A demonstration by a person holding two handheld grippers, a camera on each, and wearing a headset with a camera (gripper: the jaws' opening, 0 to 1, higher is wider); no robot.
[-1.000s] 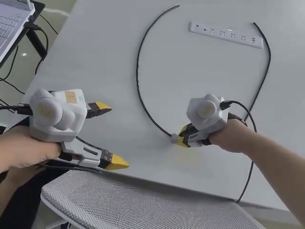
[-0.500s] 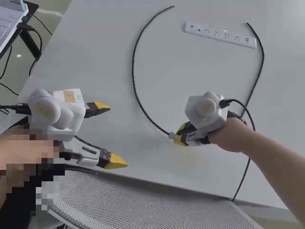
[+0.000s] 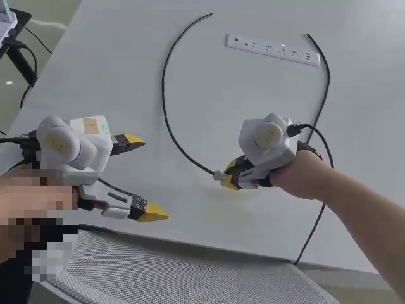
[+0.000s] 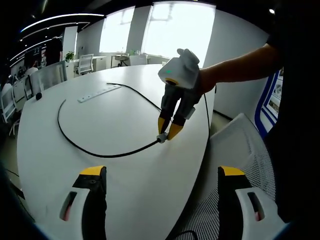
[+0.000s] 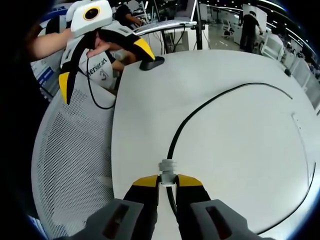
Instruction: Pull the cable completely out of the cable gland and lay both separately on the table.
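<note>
Right hand-held gripper [image 3: 231,178] is clamping the white cable gland [image 3: 218,174] between its yellow tips, just above the table [image 3: 114,63] near its near edge. The black cable [image 3: 166,114] is running through the gland and arcing flat across the white top toward the far edge. A white power strip [image 3: 272,49] is lying near the far edge, apart from the cable. Left hand-held gripper [image 3: 144,178] is hovering wide open at the near edge, gripping nothing, over a grey mesh chair [image 3: 190,272]. Room is looking like an open office, with big bright windows [image 4: 180,25] lighting the glossy top.
</note>
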